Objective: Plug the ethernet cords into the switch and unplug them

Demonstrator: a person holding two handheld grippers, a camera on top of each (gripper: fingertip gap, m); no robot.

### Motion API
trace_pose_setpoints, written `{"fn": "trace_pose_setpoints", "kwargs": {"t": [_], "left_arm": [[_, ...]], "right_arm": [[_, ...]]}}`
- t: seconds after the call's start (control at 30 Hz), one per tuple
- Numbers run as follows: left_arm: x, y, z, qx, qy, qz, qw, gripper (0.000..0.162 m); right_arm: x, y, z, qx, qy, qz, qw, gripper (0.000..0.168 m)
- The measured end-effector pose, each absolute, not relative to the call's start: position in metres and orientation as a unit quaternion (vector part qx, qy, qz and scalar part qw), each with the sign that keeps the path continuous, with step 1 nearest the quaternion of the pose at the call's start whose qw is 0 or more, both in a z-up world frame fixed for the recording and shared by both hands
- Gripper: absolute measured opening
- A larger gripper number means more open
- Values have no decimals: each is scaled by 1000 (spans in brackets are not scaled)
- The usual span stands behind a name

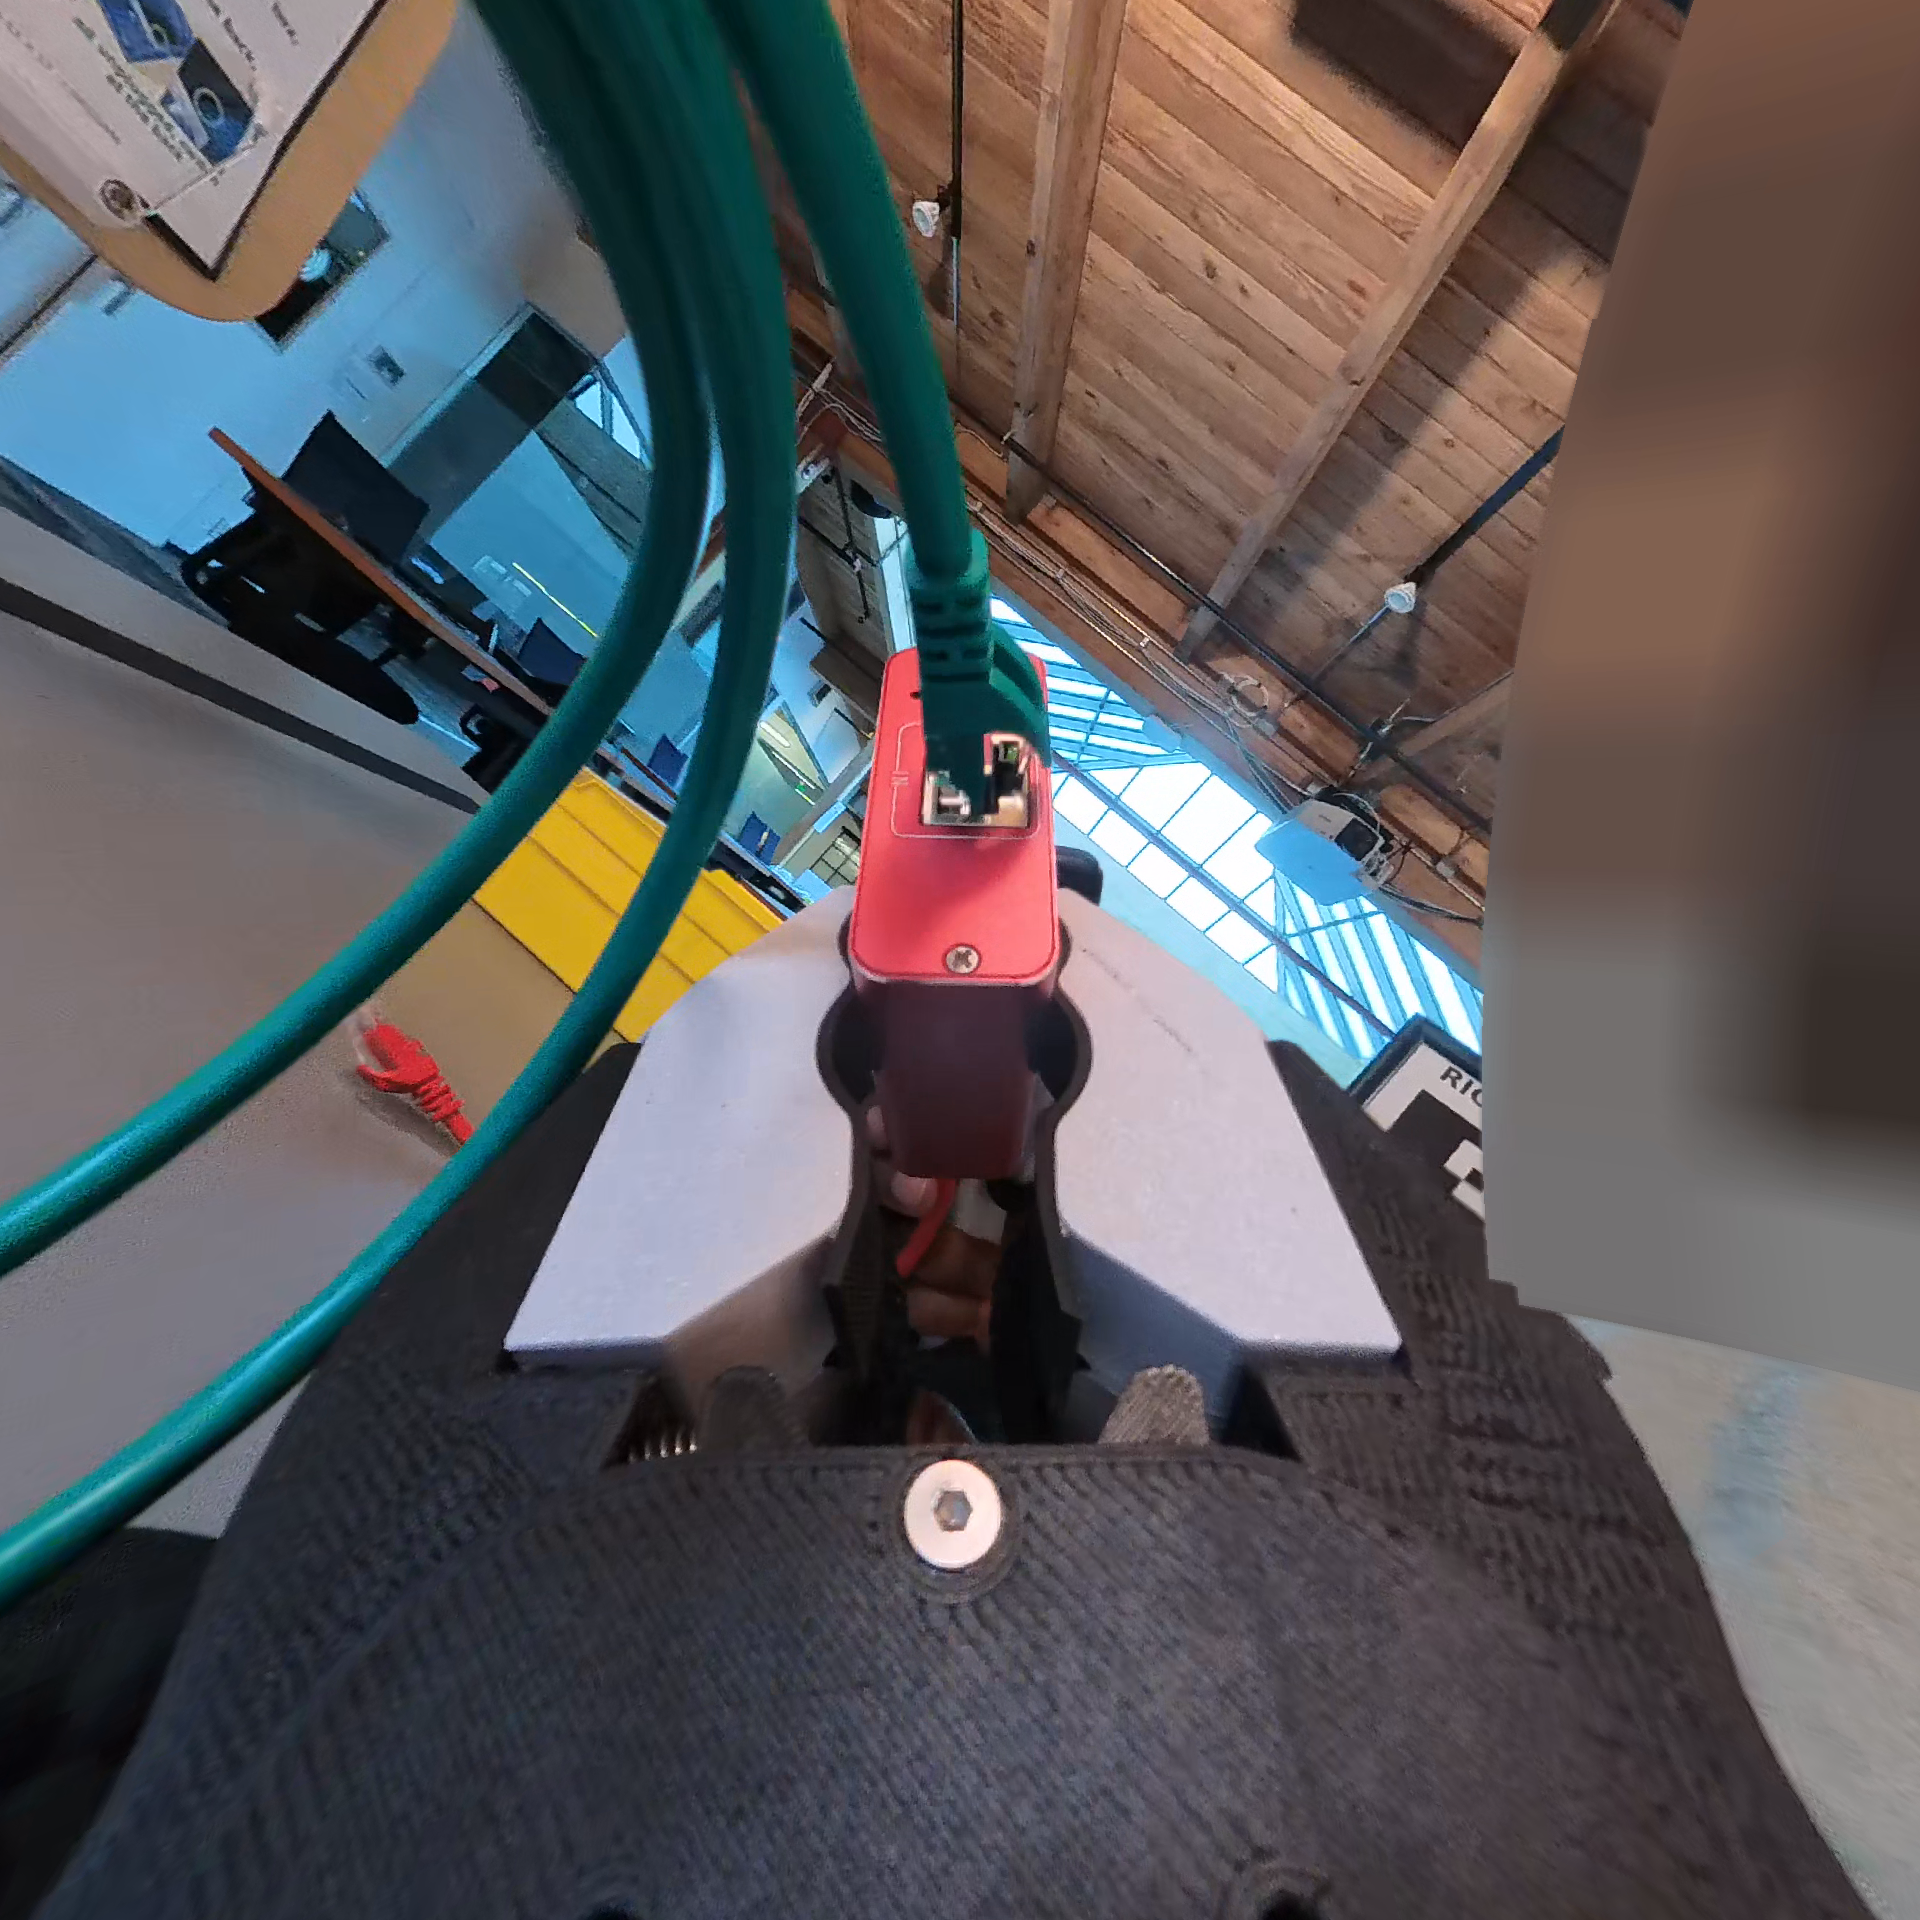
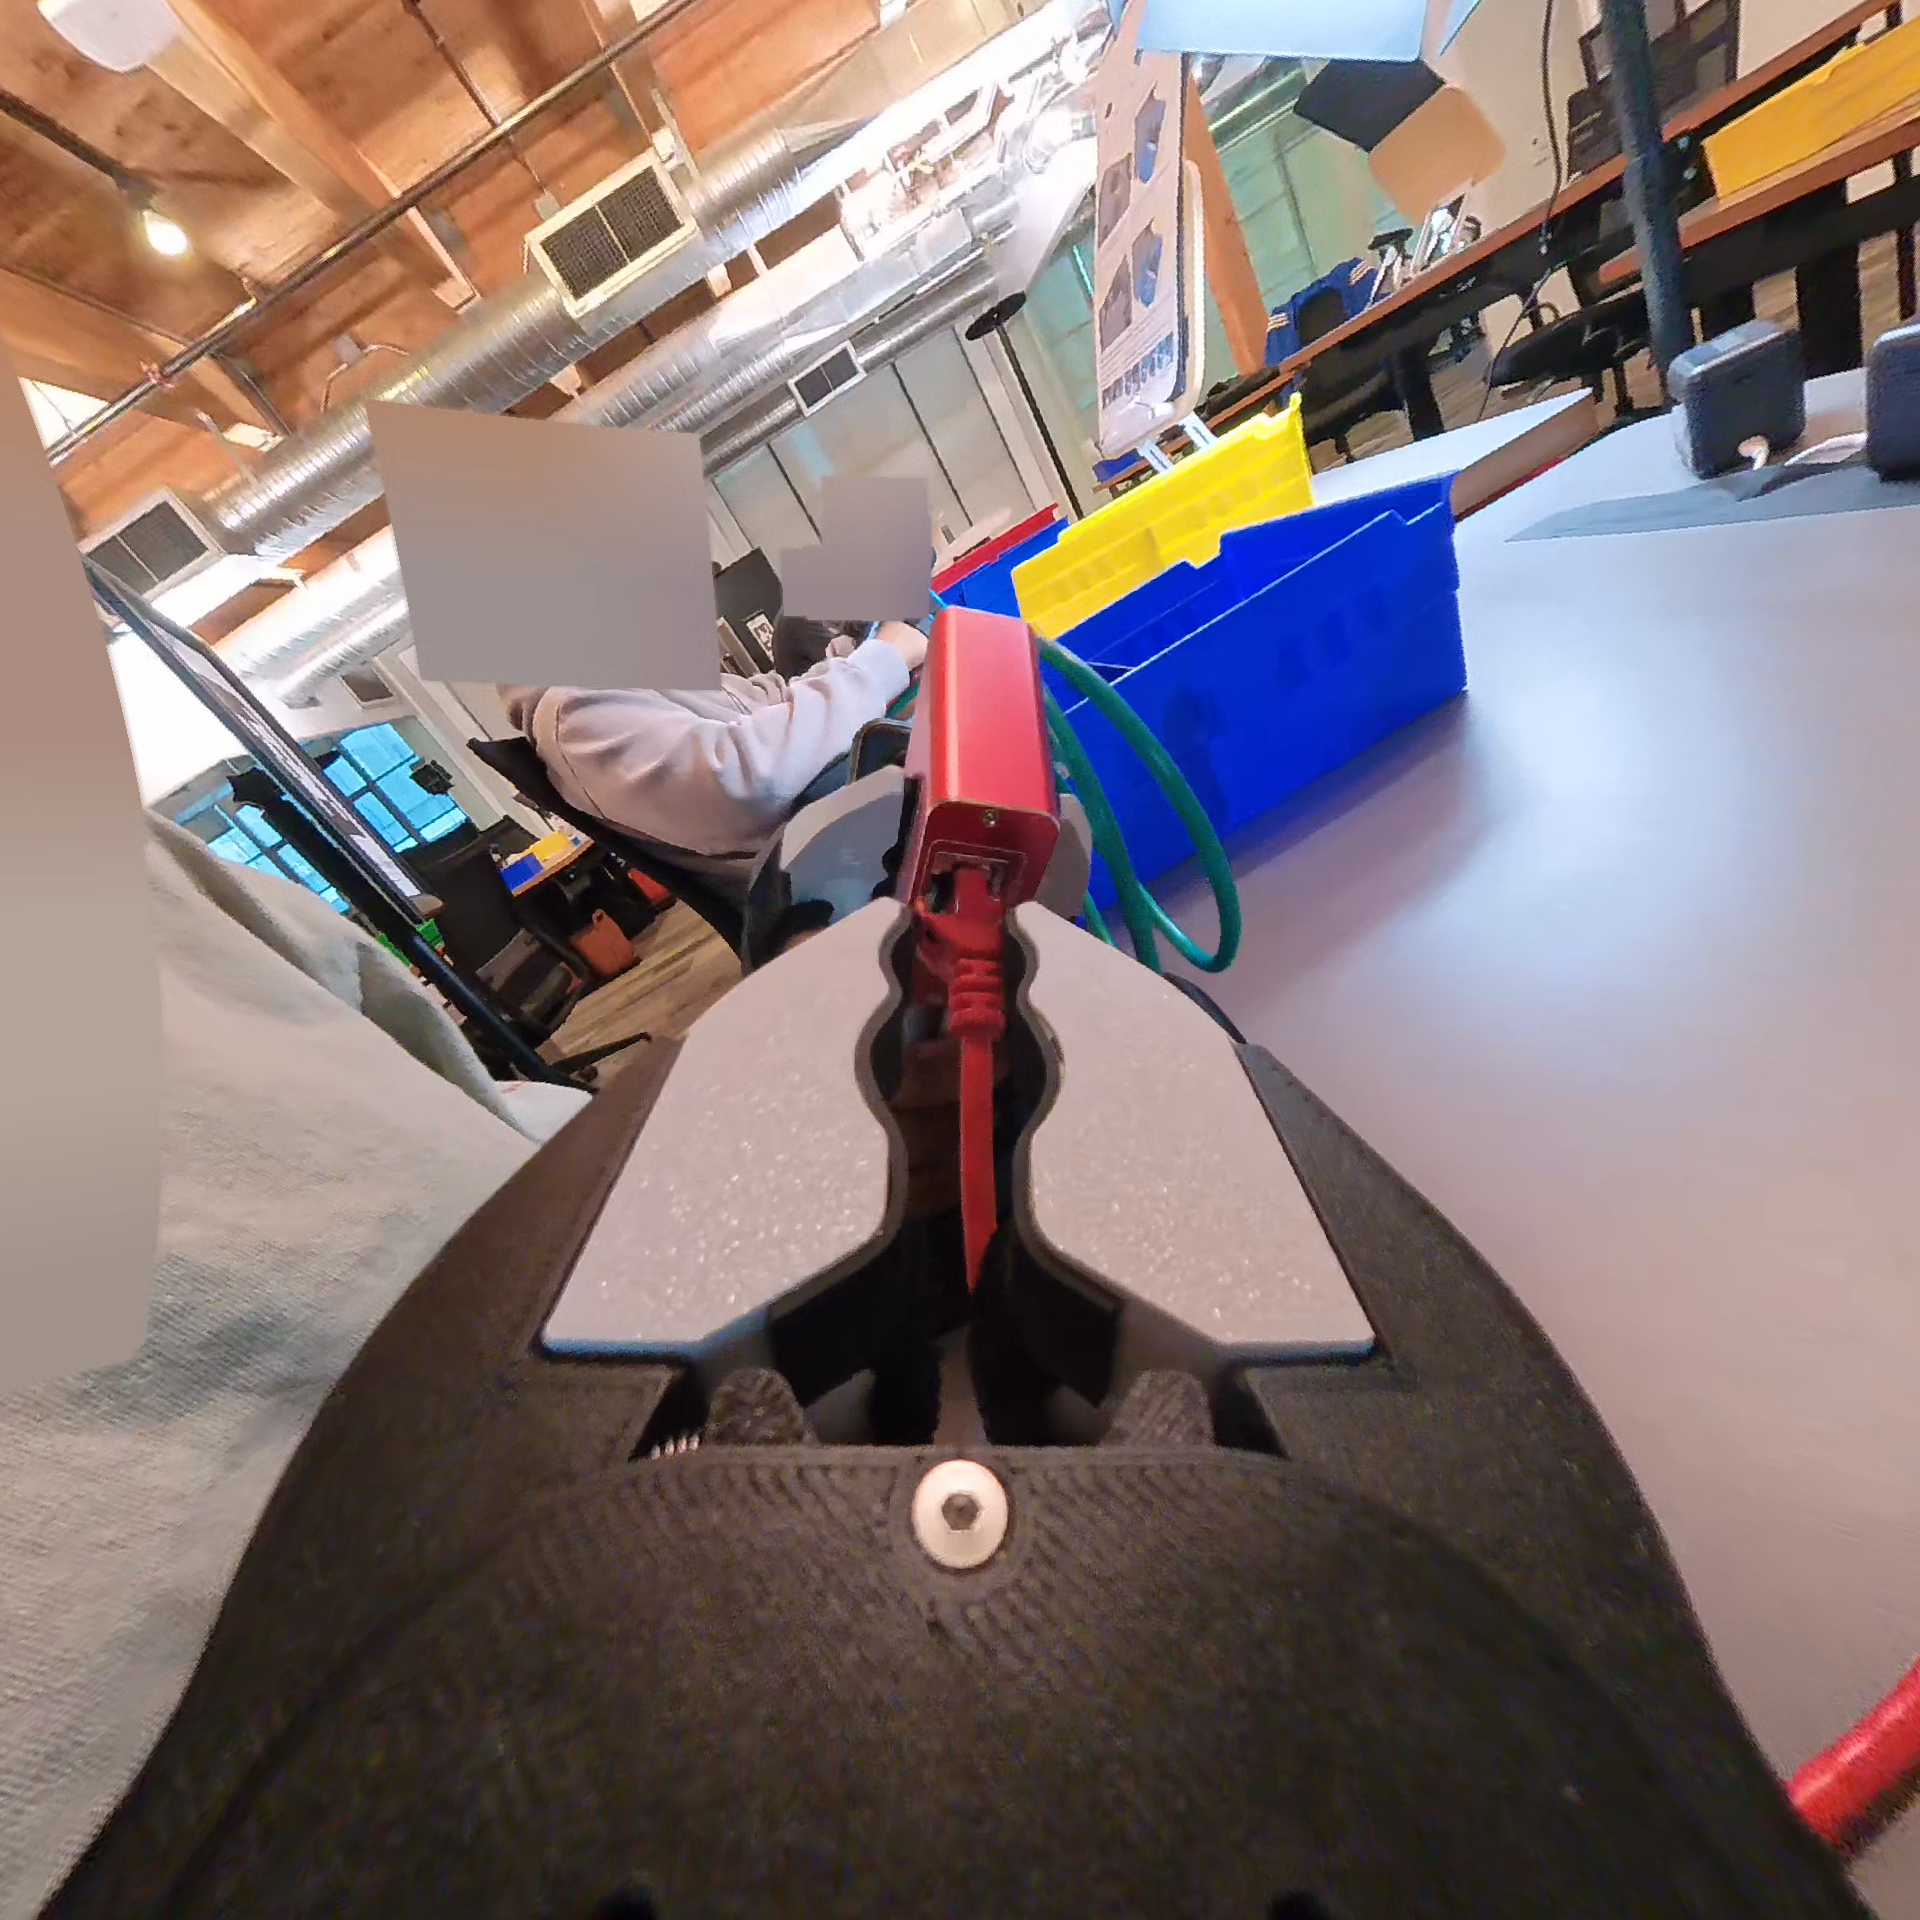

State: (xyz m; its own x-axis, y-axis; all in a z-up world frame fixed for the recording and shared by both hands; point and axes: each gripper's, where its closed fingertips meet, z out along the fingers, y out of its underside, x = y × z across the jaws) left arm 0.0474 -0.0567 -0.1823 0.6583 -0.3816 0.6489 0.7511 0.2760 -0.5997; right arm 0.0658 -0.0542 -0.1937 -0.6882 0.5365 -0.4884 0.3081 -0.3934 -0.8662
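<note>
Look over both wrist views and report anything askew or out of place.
Nothing looks damaged or spilled. The red switch is clamped in the left hand-held gripper, green cord plugged into one end. The right hand-held gripper grips the red cord, plugged into the other end.

One red switch, one green cord, one red cord, two yellow bins, one blue bin.

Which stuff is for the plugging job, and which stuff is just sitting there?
For the job: red switch, green cord, red cord, left gripper, right gripper.

Just sitting there: blue bin, yellow bin, grey table, a spare red plug.
</note>
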Motion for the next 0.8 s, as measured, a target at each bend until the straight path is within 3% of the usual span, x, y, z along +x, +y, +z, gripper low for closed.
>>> {"fn": "trace_pose_setpoints", "kwargs": {"t": [0.33,0.6,0.7,0.8], "left_arm": [[67,-54,-179,-530,-121,-225,809,29],[62,-58,-176,-505,-134,-281,805,28],[42,-80,-165,-448,-151,-278,836,28],[43,-73,-171,-480,-145,-269,822,28]], "right_arm": [[71,-47,-188,-372,-551,737,127,14],[73,-48,-190,-360,-600,687,193,13],[69,-7,-205,-401,-626,601,295,12],[96,4,-160,-326,-594,669,304,12]]}}
